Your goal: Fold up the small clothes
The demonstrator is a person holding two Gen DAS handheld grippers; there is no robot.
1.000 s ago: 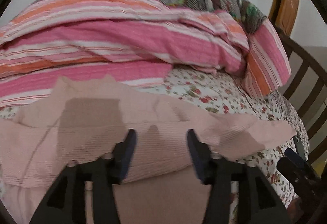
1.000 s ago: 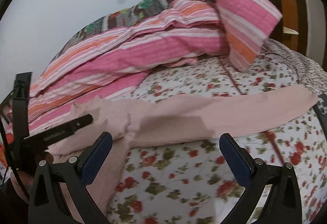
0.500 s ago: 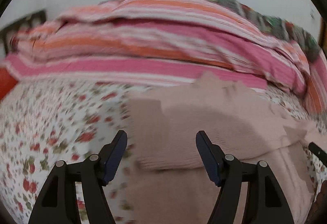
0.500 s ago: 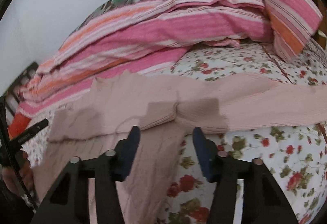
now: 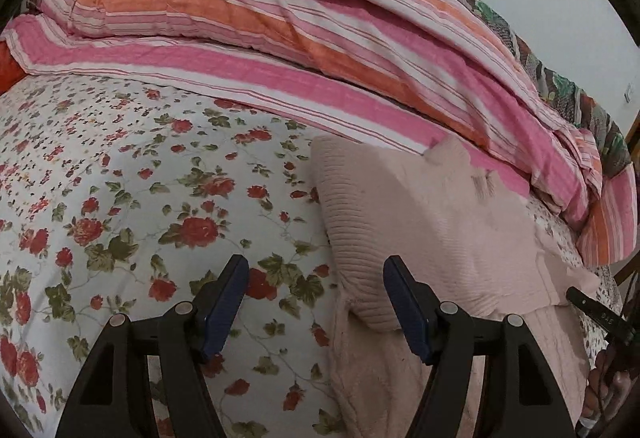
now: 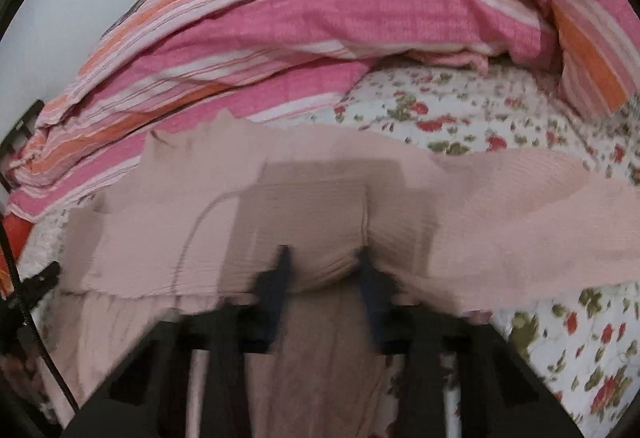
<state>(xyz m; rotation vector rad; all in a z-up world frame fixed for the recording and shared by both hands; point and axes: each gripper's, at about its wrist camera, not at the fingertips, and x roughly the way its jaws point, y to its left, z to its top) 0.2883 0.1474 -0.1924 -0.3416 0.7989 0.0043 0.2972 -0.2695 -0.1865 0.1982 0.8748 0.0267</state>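
A pale pink ribbed garment [image 5: 420, 222] lies on the floral bed sheet [image 5: 120, 206], with one side folded over onto its body. My left gripper [image 5: 316, 302] is open and empty, just left of the garment's folded edge. In the right wrist view the same garment [image 6: 280, 198] spreads across the middle, with one sleeve [image 6: 540, 206] stretched to the right. My right gripper [image 6: 324, 274] sits at the garment near the sleeve seam, its jaws narrowed around a bulge of fabric. The view is blurred, so the grip is unclear.
A thick pink and orange striped quilt [image 5: 320, 38] is piled along the far side of the bed, also in the right wrist view [image 6: 320, 30]. The tip of my right gripper [image 5: 596, 312] shows at the right edge. A wooden bed frame [image 5: 634, 130] stands at the right.
My left gripper let go of the garment, opened wide and swung left over the bare sheet. My right gripper moved in onto the garment near the sleeve seam and its jaws narrowed.
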